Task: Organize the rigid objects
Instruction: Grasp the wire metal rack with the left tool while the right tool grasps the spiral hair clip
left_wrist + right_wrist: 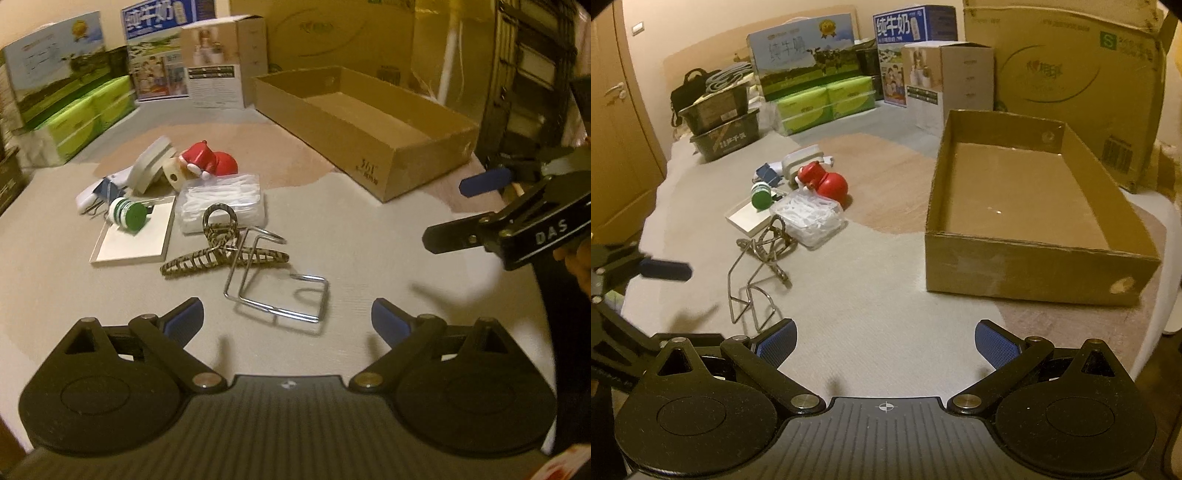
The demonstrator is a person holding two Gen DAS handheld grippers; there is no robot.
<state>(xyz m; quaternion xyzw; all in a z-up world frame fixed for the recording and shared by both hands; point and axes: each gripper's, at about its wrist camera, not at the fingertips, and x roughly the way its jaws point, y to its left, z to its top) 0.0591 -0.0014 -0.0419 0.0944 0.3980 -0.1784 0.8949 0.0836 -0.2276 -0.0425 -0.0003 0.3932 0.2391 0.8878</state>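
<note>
A pile of small objects lies on the grey cloth: a bent wire holder (275, 286) (750, 295), a patterned hair claw (221, 251) (768, 243), a clear plastic box (223, 206) (809, 218), a green-capped roll (127, 216) (761, 195) on a white flat tile (133, 240), a red toy figure (207, 158) (823, 181) and white pieces (147, 170). An open cardboard box (417, 162) (1034, 266) stands to the right; nothing shows inside it. My left gripper (288, 319) is open just before the wire holder. My right gripper (884, 345) is open and empty over bare cloth.
Milk cartons and green packs (812, 85), a tall white carton (945, 77) and a large cardboard carton (1071, 74) line the back. Dark crates (720, 125) stand at the left back. A wooden door (613, 129) is at far left.
</note>
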